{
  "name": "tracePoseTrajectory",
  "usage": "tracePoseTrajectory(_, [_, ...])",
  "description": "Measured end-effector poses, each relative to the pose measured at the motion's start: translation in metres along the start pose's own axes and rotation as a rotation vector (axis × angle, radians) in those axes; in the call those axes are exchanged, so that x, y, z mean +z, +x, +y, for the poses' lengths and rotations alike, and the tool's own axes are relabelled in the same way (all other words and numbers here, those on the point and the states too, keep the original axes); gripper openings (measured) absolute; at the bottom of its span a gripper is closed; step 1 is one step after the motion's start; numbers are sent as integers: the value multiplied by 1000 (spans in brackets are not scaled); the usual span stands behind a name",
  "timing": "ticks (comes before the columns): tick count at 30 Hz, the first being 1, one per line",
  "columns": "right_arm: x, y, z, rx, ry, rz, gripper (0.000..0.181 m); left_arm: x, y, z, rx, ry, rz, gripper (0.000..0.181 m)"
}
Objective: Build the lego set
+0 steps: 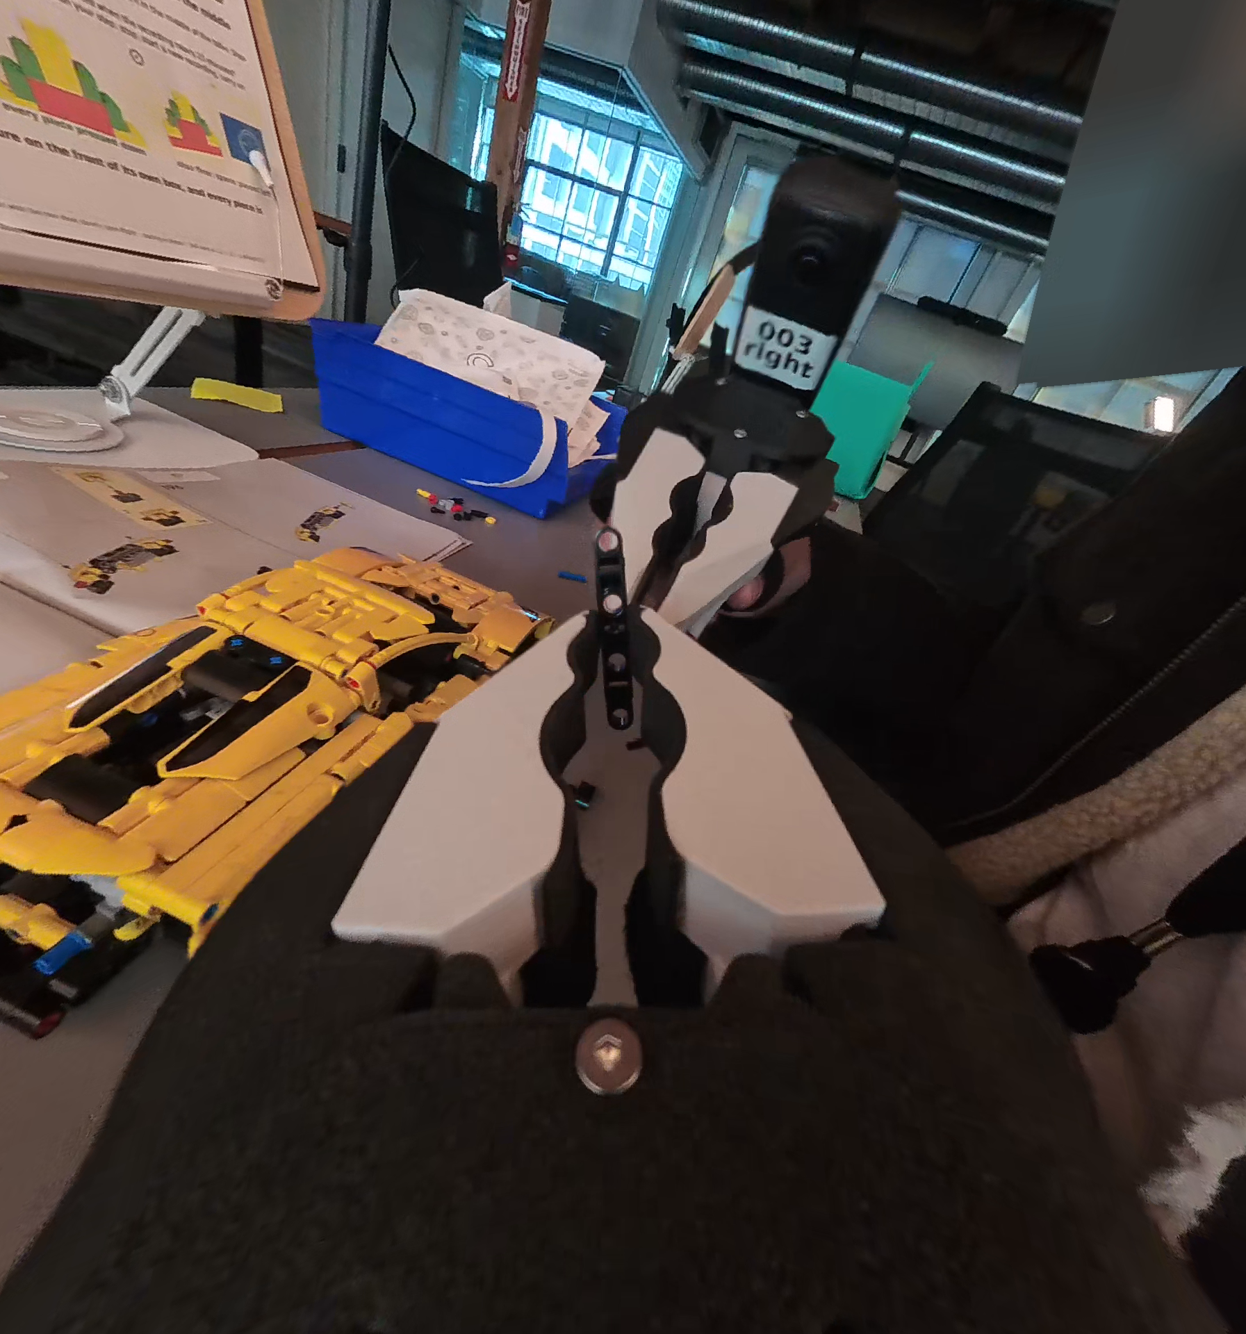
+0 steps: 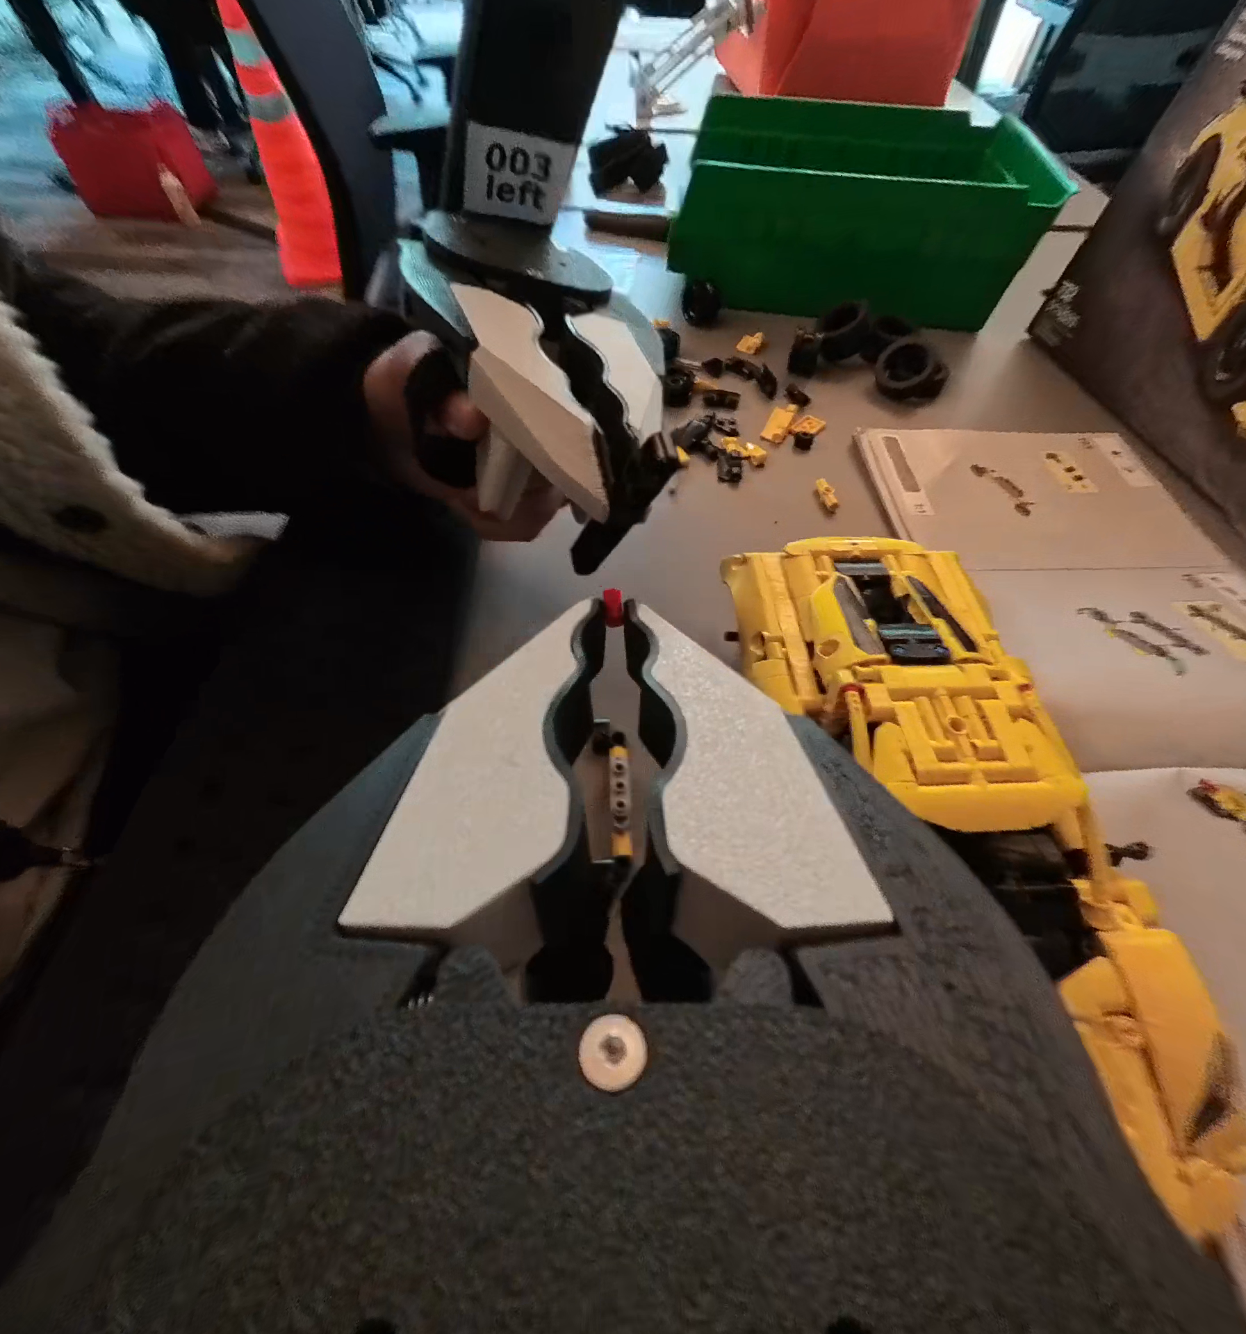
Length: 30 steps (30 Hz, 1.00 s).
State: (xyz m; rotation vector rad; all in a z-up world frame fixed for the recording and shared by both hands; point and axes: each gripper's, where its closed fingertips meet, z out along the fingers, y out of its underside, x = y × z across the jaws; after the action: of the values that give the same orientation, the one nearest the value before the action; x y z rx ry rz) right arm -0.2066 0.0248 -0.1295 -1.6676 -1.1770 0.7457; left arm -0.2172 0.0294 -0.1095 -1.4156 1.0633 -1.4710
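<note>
My left gripper [image 1: 611,622] is shut on a black Lego beam [image 1: 614,650] with holes, held upright above the table. In the right wrist view the left gripper [image 2: 609,505] holds the same beam [image 2: 594,541], pointing down to the left. My right gripper [image 2: 611,613] is shut on a small red pin [image 2: 611,603], just below the beam's free end and apart from it. The right gripper [image 1: 634,563] faces the beam's top hole in the left wrist view. The yellow Lego car [image 1: 244,693] lies on the table, also in the right wrist view [image 2: 916,707].
A blue bin [image 1: 425,426] with paper, open instruction booklet [image 1: 208,505] and clipboard stand [image 1: 121,144] are behind the car. A green bin [image 2: 858,216], black tyres [image 2: 901,361], loose pieces [image 2: 742,419], the set's box [image 2: 1183,253] and a small grey-yellow beam [image 2: 620,801] are nearby. Both grippers' tips are close together, under 4 cm apart.
</note>
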Motion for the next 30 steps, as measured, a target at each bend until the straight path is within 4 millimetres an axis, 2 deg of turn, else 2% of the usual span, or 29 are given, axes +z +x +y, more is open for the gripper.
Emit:
tracePoseTrajectory(4, [-1, -1, -6, -96, -6, 58, 4, 0, -3, 1, 14, -2, -28, 7])
tracePoseTrajectory(8, [-1, -6, -6, 1, 25, -43, 4, 3, 0, 7, 18, -35, -10, 7])
tracePoseTrajectory(13, [-8, -3, -6, 57, 52, -81, 4, 8, 9, 13, 26, -67, 39, 7])
tracePoseTrajectory(22, [-2, -11, 8, 28, -33, -110, 4, 15, 14, 28, 98, -147, 32, 7])
tracePoseTrajectory(30, [-1, -16, 30, -12, -161, -125, 3, 20, 13, 50, 251, -270, -17, 7])
